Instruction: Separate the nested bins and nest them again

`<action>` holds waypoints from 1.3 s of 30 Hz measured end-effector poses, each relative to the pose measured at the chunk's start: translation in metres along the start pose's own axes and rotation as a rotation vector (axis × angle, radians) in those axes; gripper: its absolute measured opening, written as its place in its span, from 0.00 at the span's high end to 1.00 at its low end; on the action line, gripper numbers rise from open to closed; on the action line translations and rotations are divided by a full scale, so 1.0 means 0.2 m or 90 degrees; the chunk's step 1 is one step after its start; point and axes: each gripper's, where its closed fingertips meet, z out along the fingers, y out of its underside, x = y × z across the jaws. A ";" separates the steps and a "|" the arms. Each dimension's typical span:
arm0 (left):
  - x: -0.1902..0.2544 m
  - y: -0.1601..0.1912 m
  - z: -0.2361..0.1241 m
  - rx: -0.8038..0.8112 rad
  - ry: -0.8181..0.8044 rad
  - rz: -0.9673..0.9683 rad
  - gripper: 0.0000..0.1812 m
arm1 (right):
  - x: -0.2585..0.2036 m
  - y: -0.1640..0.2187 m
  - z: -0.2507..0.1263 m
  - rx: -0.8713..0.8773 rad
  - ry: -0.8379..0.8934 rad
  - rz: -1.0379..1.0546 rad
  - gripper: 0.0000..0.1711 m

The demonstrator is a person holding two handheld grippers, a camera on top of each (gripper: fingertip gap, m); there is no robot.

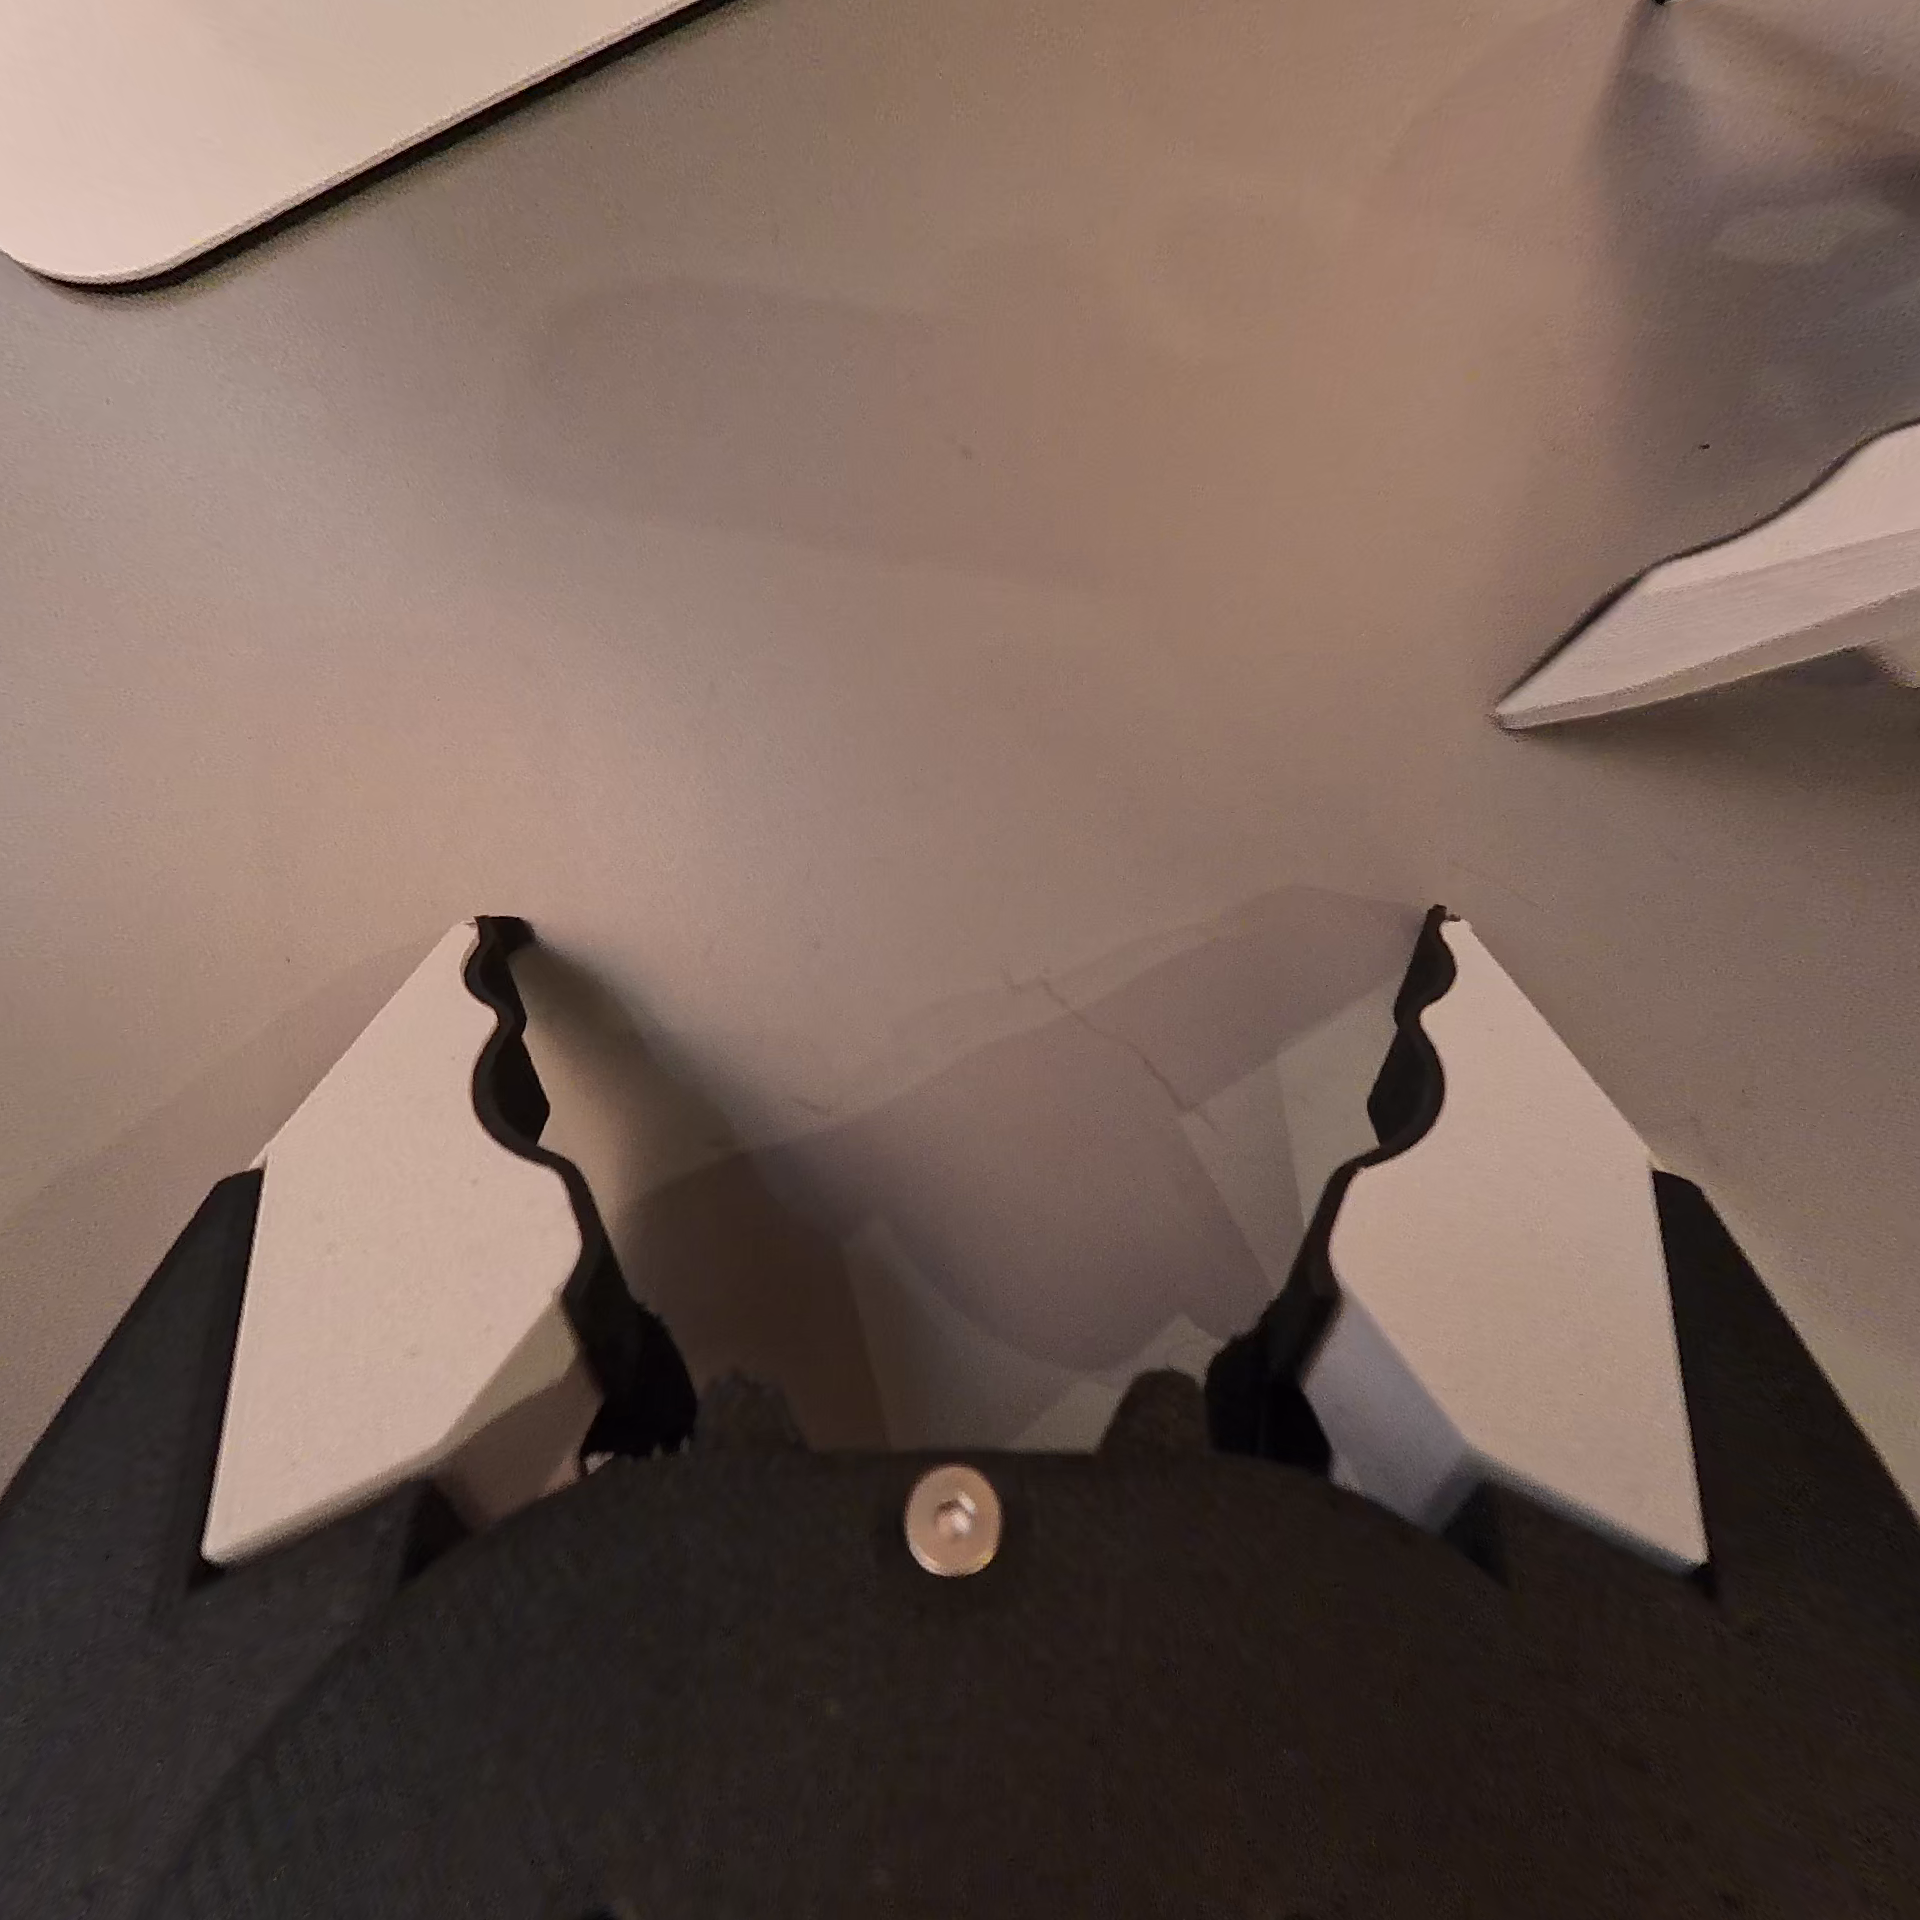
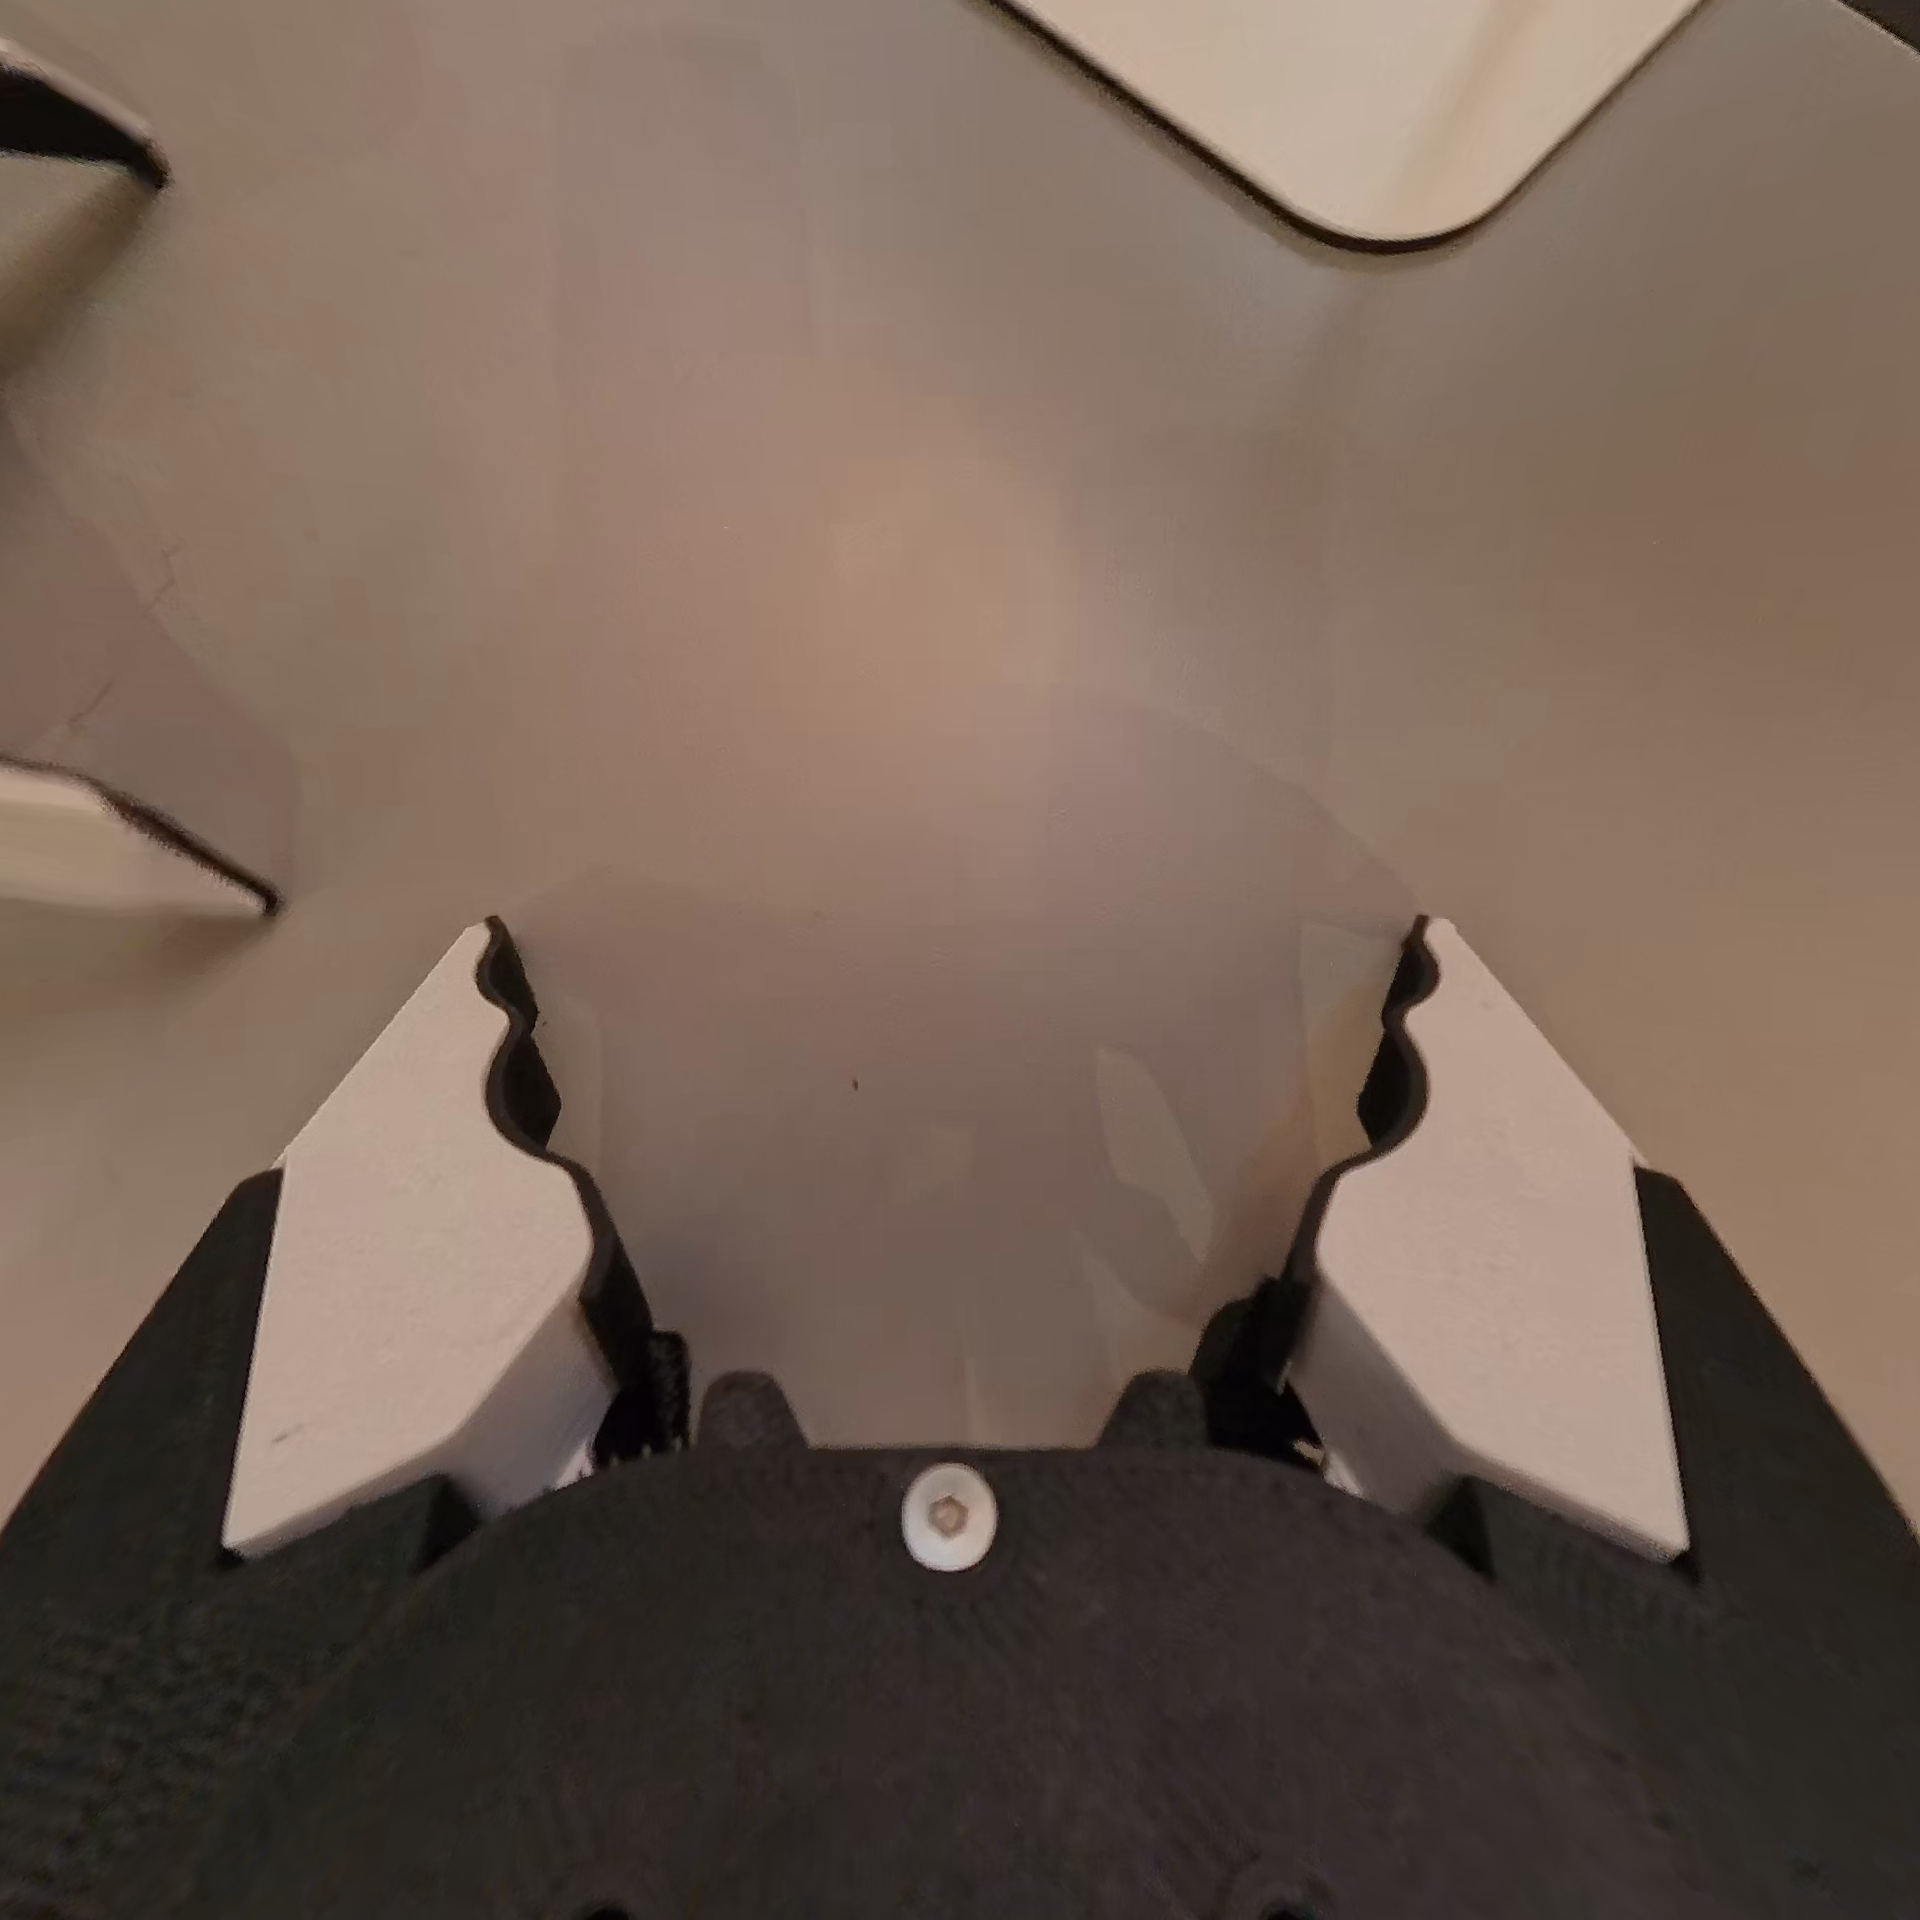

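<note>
A cream bin with a rounded corner and a thin dark edge shows at the top left of the left wrist view [image 1: 208, 114] and at the top right of the right wrist view [image 2: 1351, 94]; only this corner of it is in frame. My left gripper [image 1: 968, 920] is open and empty over the bare grey surface [image 1: 935, 520], well short of the bin. My right gripper [image 2: 957, 920] is also open and empty over the grey surface [image 2: 727, 468], below and left of the bin corner. I cannot tell whether one bin or a nested pair sits there.
The right gripper's white fingers [image 1: 1714, 623] reach in at the right edge of the left wrist view. The left gripper's white fingers [image 2: 104, 831] show at the left edge of the right wrist view. Soft shadows lie on the surface between them.
</note>
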 end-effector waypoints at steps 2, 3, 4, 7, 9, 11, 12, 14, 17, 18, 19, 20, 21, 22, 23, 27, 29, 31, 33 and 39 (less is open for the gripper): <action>0.00 0.00 0.00 0.000 -0.001 0.001 0.13 | -0.01 -0.01 0.01 0.002 0.016 0.016 0.09; 0.01 0.00 0.00 0.001 -0.002 -0.002 0.13 | -0.02 -0.01 0.00 0.002 0.018 0.018 0.09; 0.02 0.00 -0.01 0.003 0.007 0.006 0.13 | -0.04 0.00 0.00 0.002 0.017 0.018 0.09; 0.04 0.03 -0.03 0.001 0.006 0.005 0.13 | -0.08 0.03 -0.02 0.002 0.028 0.030 0.09; 0.06 0.06 -0.05 0.001 0.007 0.008 0.13 | -0.11 0.05 -0.04 0.002 0.036 0.039 0.09; 0.09 0.10 -0.09 0.001 0.017 0.019 0.13 | -0.15 0.07 -0.06 0.002 0.045 0.049 0.09; 0.11 0.13 -0.11 0.001 0.022 0.024 0.13 | -0.17 0.08 -0.07 0.002 0.050 0.054 0.09; 0.12 0.17 -0.15 0.001 0.023 0.026 0.13 | -0.22 0.11 -0.09 0.002 0.056 0.061 0.09; 0.12 0.24 -0.21 0.004 0.010 0.004 0.13 | -0.29 0.14 -0.12 0.002 0.065 0.071 0.09; 0.13 0.27 -0.23 0.004 0.011 0.005 0.13 | -0.31 0.14 -0.12 0.002 0.069 0.075 0.09; 0.13 0.29 -0.26 0.003 0.010 0.007 0.13 | -0.33 0.15 -0.13 0.002 0.073 0.079 0.09; 0.13 0.32 -0.28 0.002 0.003 0.003 0.13 | -0.34 0.15 -0.13 0.002 0.079 0.086 0.09; 0.13 0.33 -0.29 0.002 -0.003 -0.002 0.13 | -0.37 0.16 -0.13 0.002 0.085 0.092 0.09; 0.13 0.33 -0.29 0.002 -0.006 -0.005 0.13 | -0.39 0.16 -0.14 0.002 0.088 0.096 0.09; 0.13 0.33 -0.29 0.001 -0.004 -0.005 0.13 | -0.41 0.16 -0.14 0.002 0.089 0.097 0.09; 0.13 0.33 -0.29 0.001 -0.003 -0.004 0.13 | -0.45 0.16 -0.14 0.002 0.095 0.103 0.09; 0.13 0.33 -0.29 0.001 -0.002 -0.002 0.13 | -0.45 0.16 -0.13 0.001 0.096 0.104 0.09; 0.14 0.33 -0.29 0.001 0.000 -0.002 0.13 | -0.45 0.16 -0.13 0.001 0.096 0.104 0.09; 0.13 0.34 -0.29 0.002 -0.003 -0.005 0.13 | -0.45 0.16 -0.13 0.002 0.096 0.104 0.09; 0.07 0.37 -0.32 0.001 -0.041 -0.050 0.13 | -0.46 0.16 -0.13 0.002 0.096 0.104 0.09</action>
